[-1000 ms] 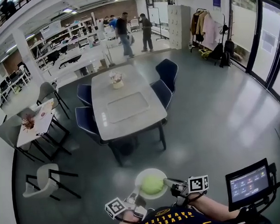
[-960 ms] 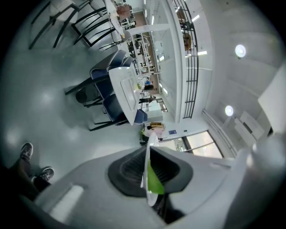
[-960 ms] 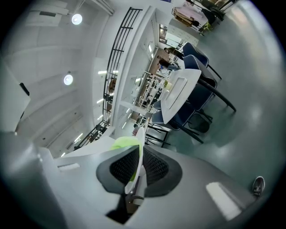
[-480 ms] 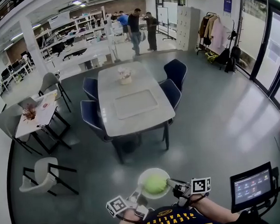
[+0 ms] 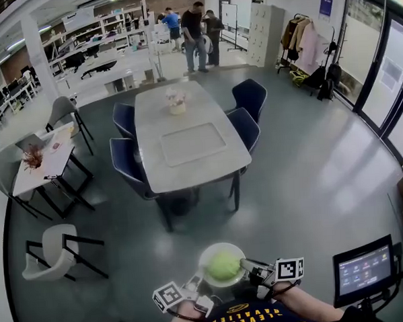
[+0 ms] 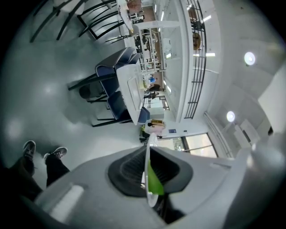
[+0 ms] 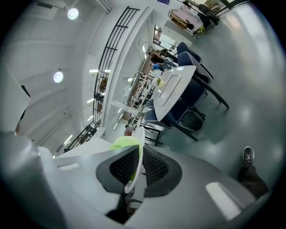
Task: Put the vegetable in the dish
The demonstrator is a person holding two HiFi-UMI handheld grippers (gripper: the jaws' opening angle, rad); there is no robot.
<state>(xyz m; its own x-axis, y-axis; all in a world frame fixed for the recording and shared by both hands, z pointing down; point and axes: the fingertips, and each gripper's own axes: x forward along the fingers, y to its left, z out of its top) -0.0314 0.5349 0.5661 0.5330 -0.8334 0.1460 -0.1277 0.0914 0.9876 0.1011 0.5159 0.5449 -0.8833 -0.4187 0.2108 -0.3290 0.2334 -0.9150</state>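
The round green vegetable (image 5: 224, 265) lies in the white dish (image 5: 207, 252), low centre of the head view. The left gripper (image 5: 196, 286) and right gripper (image 5: 250, 264) each clench its rim (apparently carrying it). The next move likely calls for setting it level on the grey table (image 5: 215, 168) above.

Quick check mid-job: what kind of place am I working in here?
Probably an open-plan office or lab common area: a long meeting table with blue chairs, rows of workbenches behind, and a coat rack by glass doors.
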